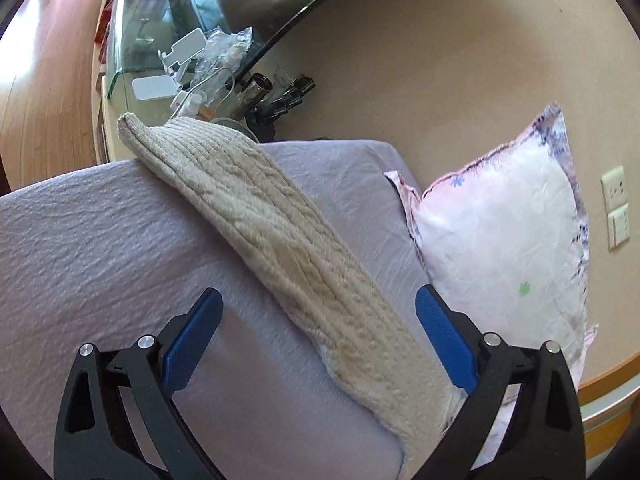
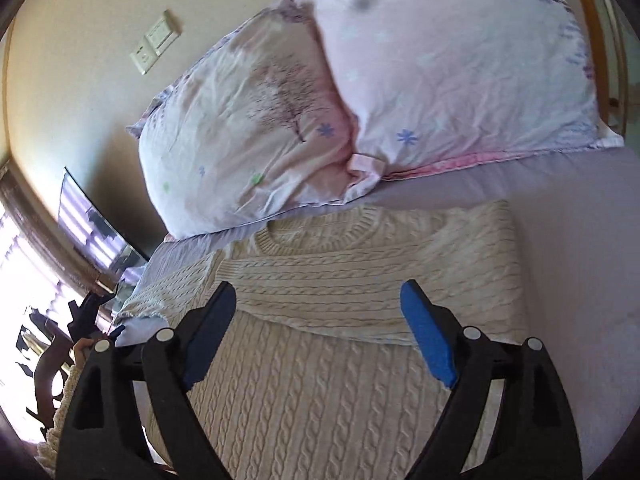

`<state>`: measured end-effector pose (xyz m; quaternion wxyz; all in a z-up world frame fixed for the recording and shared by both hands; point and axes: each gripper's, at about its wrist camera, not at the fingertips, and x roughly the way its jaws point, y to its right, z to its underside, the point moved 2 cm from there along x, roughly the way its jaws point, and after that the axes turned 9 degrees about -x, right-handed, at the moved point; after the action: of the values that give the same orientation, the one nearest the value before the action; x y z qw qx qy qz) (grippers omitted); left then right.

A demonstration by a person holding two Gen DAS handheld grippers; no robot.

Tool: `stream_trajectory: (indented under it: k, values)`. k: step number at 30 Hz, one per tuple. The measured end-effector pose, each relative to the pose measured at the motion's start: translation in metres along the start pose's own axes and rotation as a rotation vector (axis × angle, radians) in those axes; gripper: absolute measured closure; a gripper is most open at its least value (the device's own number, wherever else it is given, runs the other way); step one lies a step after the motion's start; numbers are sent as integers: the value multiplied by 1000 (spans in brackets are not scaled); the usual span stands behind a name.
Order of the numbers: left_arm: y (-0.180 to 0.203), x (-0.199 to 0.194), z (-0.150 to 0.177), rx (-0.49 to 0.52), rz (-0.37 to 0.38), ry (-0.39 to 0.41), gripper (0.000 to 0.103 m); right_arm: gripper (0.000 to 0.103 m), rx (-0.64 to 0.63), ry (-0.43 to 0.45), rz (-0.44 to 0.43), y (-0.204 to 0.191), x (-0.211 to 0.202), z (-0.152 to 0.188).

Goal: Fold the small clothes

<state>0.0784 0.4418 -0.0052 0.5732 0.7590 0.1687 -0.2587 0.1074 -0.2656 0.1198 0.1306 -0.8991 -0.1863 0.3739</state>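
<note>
The left tool (image 1: pixel 319 312) hangs low over the bed (image 1: pixel 100 248), its blue pads (image 1: pixel 192 344) spread wide with nothing between them; the sweater's edge passes under the gap without either pad touching it. The right tool (image 2: pixel 318 312) is likewise held spread apart, poised above the middle of the sweater (image 2: pixel 320 320) and pointing toward the pillows (image 2: pixel 248 128), gripping nothing. The person's hands are mostly out of sight; only a sliver of skin shows at the lower left of the right wrist view, too small to read.

From the left wrist camera the sweater (image 1: pixel 280 240) appears only as a long, foreshortened strip, so its shape is hard to judge there. The clutter on the glass-topped desk (image 1: pixel 168 32) beyond the bed is blurred.

The sweater is cream cable-knit, lying flat on the lavender sheet just below the two floral pillows, neck toward them. One sleeve is folded across the chest, forming a band over the body, and the lower hem is cut off by the frame.
</note>
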Motion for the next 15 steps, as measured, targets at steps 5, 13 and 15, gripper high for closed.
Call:
stream_trajectory:
  k: [5,13,15]
  values:
    - [-2,9,-27,-100,-5,35,8,18,75,29,15,27,-12,12]
    - [54,14,-3,85,-27,23,92,18,95,37,31,48,-23,28]
    - [108,10,36,263,35,-13,93,18,108,49,32,55,-28,30]
